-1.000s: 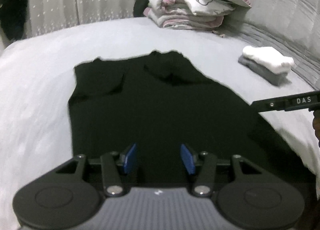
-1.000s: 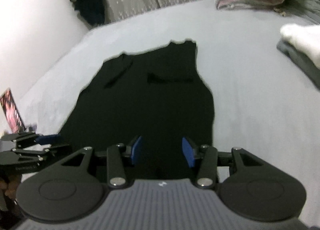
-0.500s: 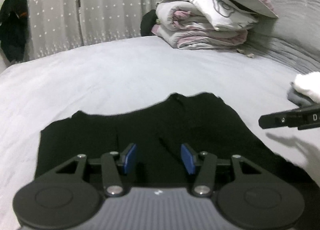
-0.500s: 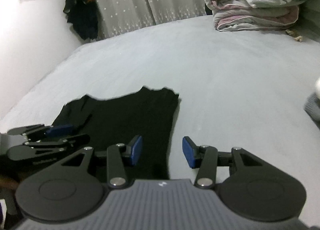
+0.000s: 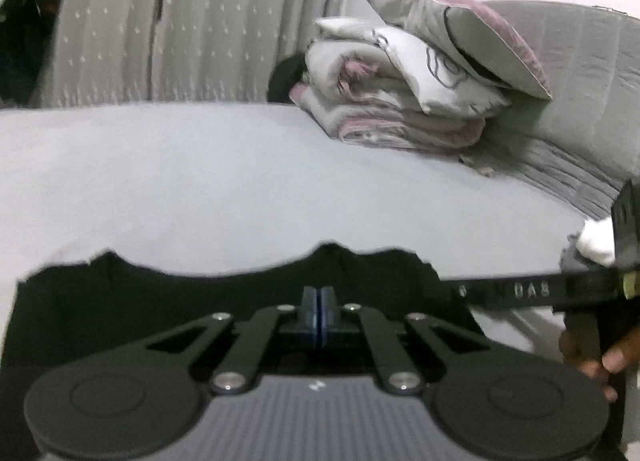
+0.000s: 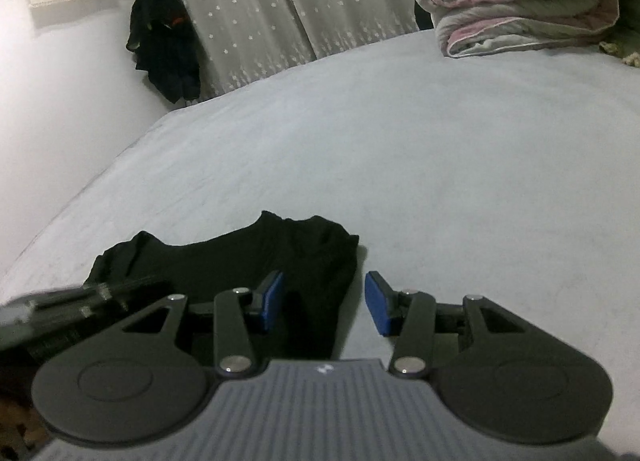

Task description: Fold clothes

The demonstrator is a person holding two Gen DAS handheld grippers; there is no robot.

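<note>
Lying on the grey bed sheet [image 6: 440,149], the black top [image 6: 312,257] sits beneath both grippers; left gripper [image 5: 319,315] jaws together; right gripper [image 6: 324,301] jaws apart over its edge

A black garment [image 6: 240,261] is lying flat on the pale grey bed [image 6: 440,141], spread wide with its far edge wavy and dipping in the middle. Its right corner is bunching slightly, and its near part is passing out of sight beneath the cameras.
</note>
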